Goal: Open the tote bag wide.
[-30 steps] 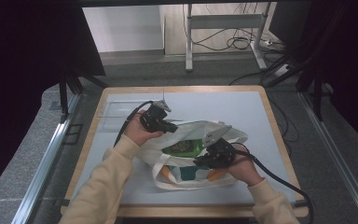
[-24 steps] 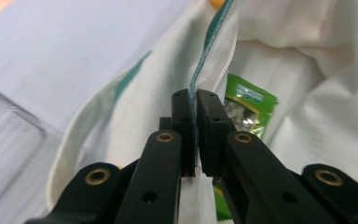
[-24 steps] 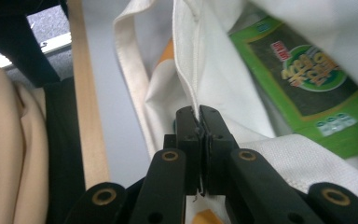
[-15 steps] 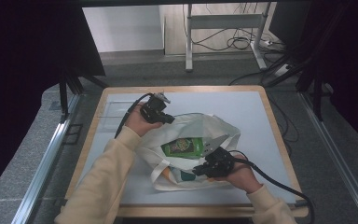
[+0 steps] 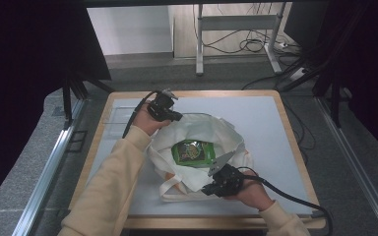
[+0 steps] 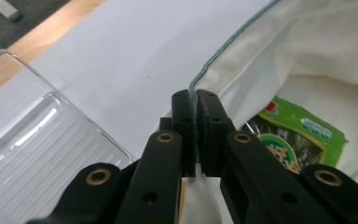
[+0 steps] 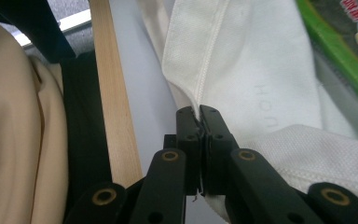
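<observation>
A white cloth tote bag (image 5: pixel 197 135) lies on the white table top, its mouth spread wide. Inside rests a green snack packet (image 5: pixel 193 151), also seen in the left gripper view as the packet (image 6: pixel 298 135) and at the top right of the right gripper view (image 7: pixel 349 42). My left gripper (image 5: pixel 177 117) is shut on the bag's far rim, its teal-stitched edge (image 6: pixel 196 88) pinched between the jaws (image 6: pixel 194 100). My right gripper (image 5: pixel 207 189) is shut on the near rim, white fabric (image 7: pixel 242 60) clamped in its jaws (image 7: pixel 199 114).
A clear plastic tray (image 6: pixel 32 144) sits on the table left of the bag, visible as the tray (image 5: pixel 118 118) from above. The wooden table edge (image 7: pixel 114 116) runs close beside my right gripper. Cables trail from both grippers; dark floor and frame legs surround the table.
The two grippers have drawn apart, left toward the far side and right toward the near edge, stretching the bag's mouth wider so the green packet shows more fully.
</observation>
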